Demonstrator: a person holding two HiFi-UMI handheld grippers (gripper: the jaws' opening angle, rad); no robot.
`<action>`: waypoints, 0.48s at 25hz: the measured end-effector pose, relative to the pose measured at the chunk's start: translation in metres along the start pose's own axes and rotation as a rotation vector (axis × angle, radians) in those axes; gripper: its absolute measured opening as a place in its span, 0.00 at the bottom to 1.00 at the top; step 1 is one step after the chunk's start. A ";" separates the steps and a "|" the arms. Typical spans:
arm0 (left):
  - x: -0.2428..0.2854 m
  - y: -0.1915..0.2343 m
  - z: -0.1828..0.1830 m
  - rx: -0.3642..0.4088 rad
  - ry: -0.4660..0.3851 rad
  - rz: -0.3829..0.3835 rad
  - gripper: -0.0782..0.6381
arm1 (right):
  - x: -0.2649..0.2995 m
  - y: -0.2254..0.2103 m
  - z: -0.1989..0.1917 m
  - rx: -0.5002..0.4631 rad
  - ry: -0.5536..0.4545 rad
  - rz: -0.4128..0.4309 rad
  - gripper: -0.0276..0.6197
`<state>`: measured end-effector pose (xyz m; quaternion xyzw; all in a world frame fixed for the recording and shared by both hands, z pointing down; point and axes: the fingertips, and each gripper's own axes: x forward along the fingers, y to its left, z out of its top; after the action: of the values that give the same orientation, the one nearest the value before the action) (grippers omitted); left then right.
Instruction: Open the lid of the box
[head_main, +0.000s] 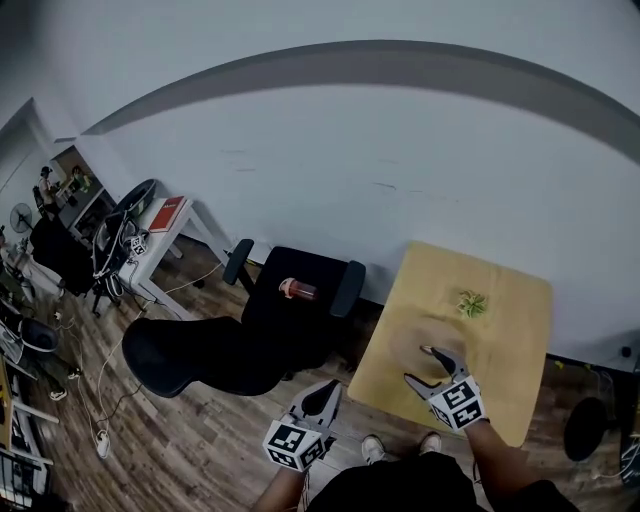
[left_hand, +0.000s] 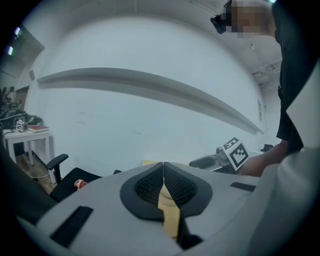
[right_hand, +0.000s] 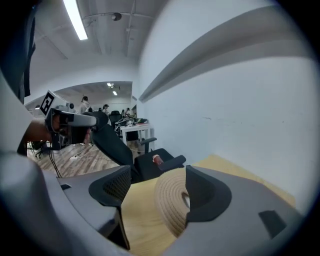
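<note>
Right gripper wide open; woven box at 12 o'clock between its jaws (right hand nearer). Left gripper closed, empty.

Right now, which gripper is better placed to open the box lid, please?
Right: the right gripper is over the table, jaws apart at the woven box; the left gripper is shut, off it.

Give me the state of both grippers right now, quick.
Left gripper: closed, nothing between its jaws.
Right gripper: open, with the round woven lid between its jaws but not clamped.
</note>
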<state>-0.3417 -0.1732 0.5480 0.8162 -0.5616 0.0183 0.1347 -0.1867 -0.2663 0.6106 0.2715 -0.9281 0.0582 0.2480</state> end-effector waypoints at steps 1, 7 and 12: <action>0.002 -0.003 -0.001 -0.011 0.000 -0.011 0.14 | 0.003 -0.001 -0.007 -0.002 0.032 0.007 0.59; 0.018 -0.007 -0.009 -0.036 0.006 -0.035 0.14 | 0.032 -0.016 -0.044 -0.085 0.225 0.052 0.59; 0.019 0.000 -0.010 -0.071 -0.006 -0.008 0.14 | 0.049 -0.014 -0.070 -0.167 0.397 0.142 0.61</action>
<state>-0.3337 -0.1879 0.5612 0.8132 -0.5590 -0.0047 0.1619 -0.1848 -0.2847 0.6947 0.1672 -0.8795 0.0511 0.4426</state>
